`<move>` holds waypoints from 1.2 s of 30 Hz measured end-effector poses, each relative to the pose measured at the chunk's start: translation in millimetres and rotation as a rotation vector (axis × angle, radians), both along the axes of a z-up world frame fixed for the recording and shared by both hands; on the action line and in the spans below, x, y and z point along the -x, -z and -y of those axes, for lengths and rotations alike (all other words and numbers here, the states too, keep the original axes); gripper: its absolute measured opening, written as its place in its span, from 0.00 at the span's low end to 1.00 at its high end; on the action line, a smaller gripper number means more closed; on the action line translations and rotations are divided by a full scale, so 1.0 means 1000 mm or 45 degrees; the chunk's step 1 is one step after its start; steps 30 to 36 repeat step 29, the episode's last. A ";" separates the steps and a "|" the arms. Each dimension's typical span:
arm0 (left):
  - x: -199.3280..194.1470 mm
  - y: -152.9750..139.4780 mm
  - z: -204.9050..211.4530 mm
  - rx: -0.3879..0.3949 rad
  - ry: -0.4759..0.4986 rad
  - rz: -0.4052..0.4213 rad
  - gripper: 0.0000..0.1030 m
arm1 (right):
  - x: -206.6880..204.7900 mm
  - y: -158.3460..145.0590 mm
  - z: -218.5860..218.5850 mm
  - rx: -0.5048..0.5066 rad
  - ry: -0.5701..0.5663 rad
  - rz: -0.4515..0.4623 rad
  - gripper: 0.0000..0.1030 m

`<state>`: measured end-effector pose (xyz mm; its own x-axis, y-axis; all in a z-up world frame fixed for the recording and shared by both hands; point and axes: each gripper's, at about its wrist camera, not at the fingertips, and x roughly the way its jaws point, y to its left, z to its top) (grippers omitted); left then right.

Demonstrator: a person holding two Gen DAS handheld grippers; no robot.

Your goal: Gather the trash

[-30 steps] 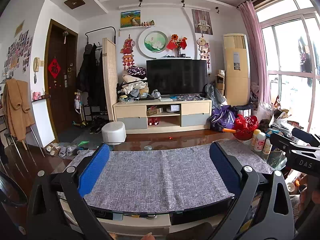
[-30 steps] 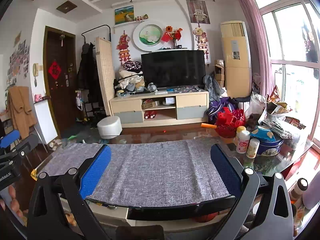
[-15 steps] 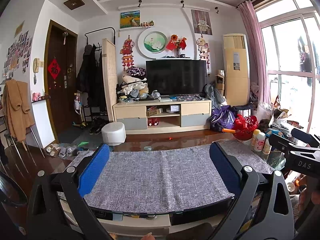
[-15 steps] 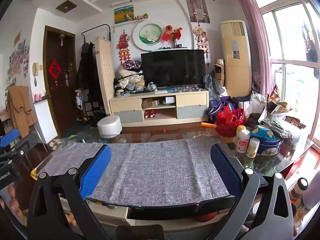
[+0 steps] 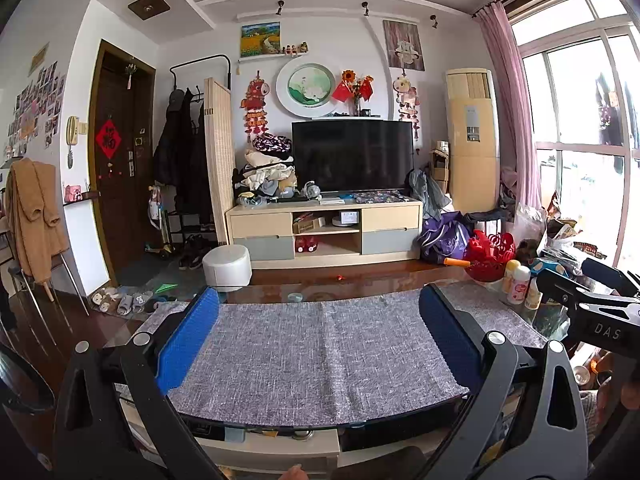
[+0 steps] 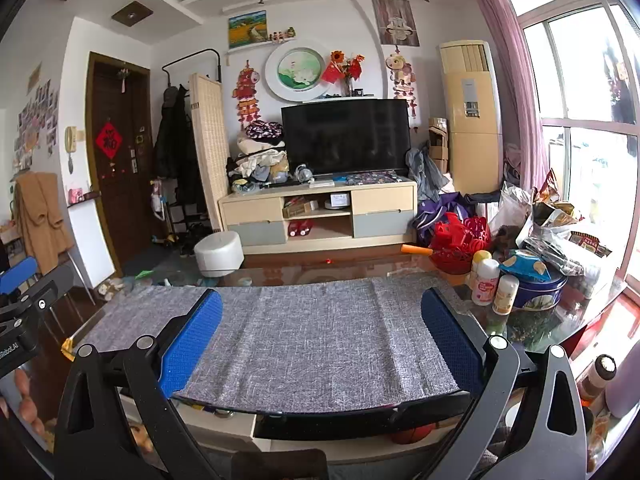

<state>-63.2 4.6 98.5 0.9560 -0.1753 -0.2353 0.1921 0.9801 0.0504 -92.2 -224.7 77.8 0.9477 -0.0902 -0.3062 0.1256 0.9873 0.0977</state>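
While both tongs, left tongs (image 5: 318, 334) and right tongs (image 6: 320, 336), are held spread and empty over the grey mat (image 6: 316, 336), likely trash is seen right of the right tongs: crinkly snack bags (image 6: 560, 236), judged light, soft and slippery, best pinched at a crumpled edge

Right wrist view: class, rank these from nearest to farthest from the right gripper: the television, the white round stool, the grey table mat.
1. Grey table mat: directly below the open right gripper, on the glass table.
2. White round stool: on the floor beyond the table, to the left.
3. Television: on the cabinet against the far wall.
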 end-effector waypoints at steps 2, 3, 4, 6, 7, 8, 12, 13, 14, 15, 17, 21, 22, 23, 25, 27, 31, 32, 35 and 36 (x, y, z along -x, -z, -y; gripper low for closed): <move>0.002 -0.002 -0.001 0.009 -0.003 0.002 0.92 | 0.000 0.000 0.000 0.000 0.001 0.000 0.97; 0.002 -0.003 -0.002 0.016 -0.010 0.004 0.92 | 0.000 0.000 0.000 0.001 0.003 0.000 0.97; 0.002 -0.004 -0.003 0.019 -0.015 0.006 0.92 | 0.000 0.001 -0.001 0.001 0.004 0.000 0.97; 0.002 -0.006 -0.002 0.021 -0.024 0.007 0.92 | 0.000 0.001 -0.001 0.001 0.005 -0.002 0.97; 0.002 -0.007 -0.002 0.023 -0.020 0.009 0.92 | 0.000 0.002 -0.001 0.001 0.006 -0.003 0.97; 0.002 -0.007 -0.002 0.027 -0.015 0.008 0.92 | 0.000 0.002 -0.002 0.001 0.006 -0.003 0.97; 0.001 -0.005 -0.003 0.048 0.014 0.003 0.92 | 0.000 0.004 0.000 -0.001 0.010 -0.008 0.97; 0.000 -0.005 -0.003 0.046 0.019 0.005 0.92 | 0.000 0.005 0.000 -0.002 0.012 -0.011 0.97; 0.000 -0.005 -0.003 0.044 0.017 0.006 0.92 | 0.000 0.005 0.000 -0.003 0.012 -0.012 0.97; 0.000 -0.005 -0.003 0.043 0.013 0.006 0.92 | 0.000 0.006 0.000 -0.005 0.013 -0.013 0.97; -0.001 -0.004 -0.003 0.045 0.013 0.003 0.92 | -0.001 0.007 0.001 -0.005 0.014 -0.013 0.97; -0.001 -0.001 -0.003 0.039 0.003 -0.001 0.92 | 0.000 0.007 0.001 -0.006 0.015 -0.014 0.97; 0.000 0.000 -0.003 0.038 0.001 -0.005 0.92 | 0.000 0.007 0.001 -0.005 0.015 -0.015 0.97; -0.001 0.000 -0.003 0.039 -0.002 -0.015 0.92 | 0.000 0.007 0.001 -0.005 0.015 -0.014 0.97; -0.002 0.001 -0.003 0.043 -0.001 -0.024 0.92 | 0.000 0.007 0.002 -0.006 0.015 -0.014 0.97; -0.003 0.002 -0.004 0.045 0.003 -0.028 0.92 | -0.001 0.007 0.002 -0.006 0.016 -0.015 0.97; -0.004 0.002 -0.004 0.048 0.011 -0.029 0.92 | -0.001 0.008 0.002 -0.007 0.015 -0.017 0.97; -0.004 0.002 -0.004 0.048 0.011 -0.029 0.92 | -0.001 0.008 0.002 -0.007 0.015 -0.017 0.97; -0.004 0.002 -0.004 0.048 0.011 -0.029 0.92 | -0.001 0.008 0.002 -0.007 0.015 -0.017 0.97; -0.004 0.002 -0.004 0.048 0.011 -0.029 0.92 | -0.001 0.008 0.002 -0.007 0.015 -0.017 0.97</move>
